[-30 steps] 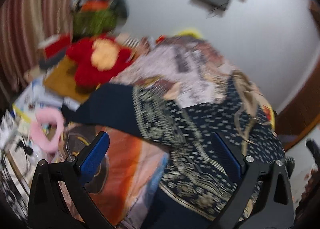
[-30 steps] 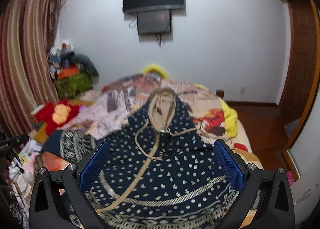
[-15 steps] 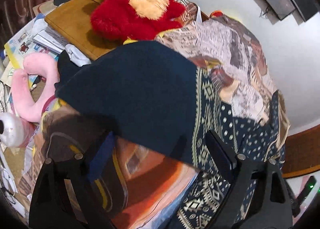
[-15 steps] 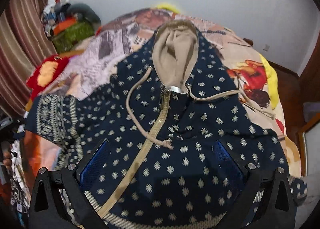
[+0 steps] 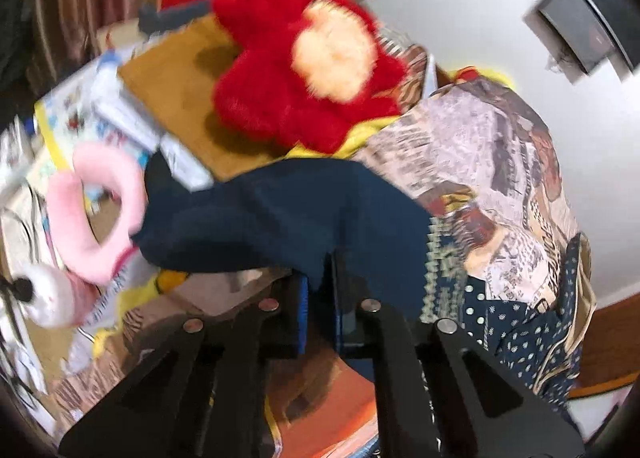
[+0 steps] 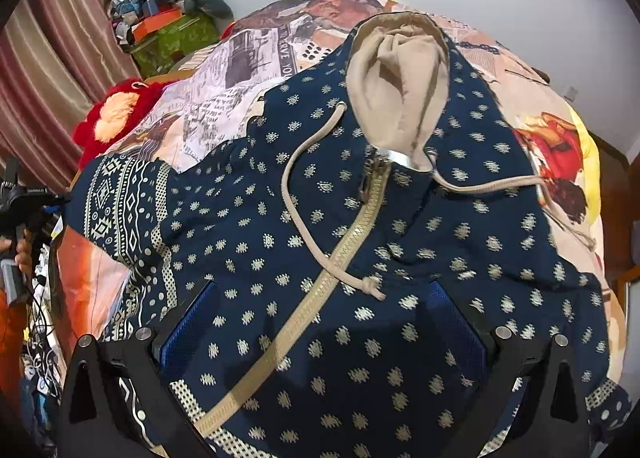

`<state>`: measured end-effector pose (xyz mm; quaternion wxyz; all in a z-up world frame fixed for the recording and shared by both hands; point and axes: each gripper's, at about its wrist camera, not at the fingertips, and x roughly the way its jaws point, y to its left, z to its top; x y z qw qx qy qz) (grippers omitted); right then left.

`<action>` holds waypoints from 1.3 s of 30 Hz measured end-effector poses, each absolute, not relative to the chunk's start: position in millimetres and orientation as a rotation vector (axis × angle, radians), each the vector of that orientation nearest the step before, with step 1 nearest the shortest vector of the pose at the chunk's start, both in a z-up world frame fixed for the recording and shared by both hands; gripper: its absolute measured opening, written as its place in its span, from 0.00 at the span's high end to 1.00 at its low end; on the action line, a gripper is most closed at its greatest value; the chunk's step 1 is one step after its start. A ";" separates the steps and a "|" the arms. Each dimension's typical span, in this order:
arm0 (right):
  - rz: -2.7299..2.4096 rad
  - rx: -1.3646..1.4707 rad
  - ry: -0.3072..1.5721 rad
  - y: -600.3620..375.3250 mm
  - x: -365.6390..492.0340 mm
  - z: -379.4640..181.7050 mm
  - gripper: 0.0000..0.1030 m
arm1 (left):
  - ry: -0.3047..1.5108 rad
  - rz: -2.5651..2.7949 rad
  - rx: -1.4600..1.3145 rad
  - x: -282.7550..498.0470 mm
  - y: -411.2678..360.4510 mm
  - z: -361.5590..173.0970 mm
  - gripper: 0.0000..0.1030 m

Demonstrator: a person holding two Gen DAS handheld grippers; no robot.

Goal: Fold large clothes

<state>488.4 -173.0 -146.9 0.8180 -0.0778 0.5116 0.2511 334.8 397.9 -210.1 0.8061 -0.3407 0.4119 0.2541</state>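
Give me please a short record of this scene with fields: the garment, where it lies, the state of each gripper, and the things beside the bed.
garment: navy hoodie with pale dots, beige hood lining, zip and drawstrings
position: spread front up on the printed bedcover
left gripper: shut on the plain navy sleeve cuff
right gripper: open, low over the hoodie's front, fabric between its fingers, not pinched
beside the bed: red plush toy, pink neck pillow
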 end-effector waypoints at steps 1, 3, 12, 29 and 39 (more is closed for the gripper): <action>0.532 -0.167 1.086 -175.1 487.2 -144.4 0.00 | 0.866 0.535 -0.691 337.4 390.3 -198.7 0.94; 0.525 -0.168 1.072 -183.5 484.7 -136.7 0.00 | 0.826 0.514 -0.621 342.8 372.6 -173.0 0.94; 0.494 -0.148 1.014 -227.5 466.1 -94.5 0.00 | 0.673 0.282 -0.359 375.6 257.5 -65.8 0.95; 0.458 -0.137 1.002 -293.5 422.8 -68.5 0.00 | 1.071 -0.195 -0.127 408.4 4.4 -187.1 0.95; 0.509 -0.113 1.074 -267.4 426.7 -85.8 0.00 | 1.106 -0.219 -0.074 364.5 40.1 -183.4 0.58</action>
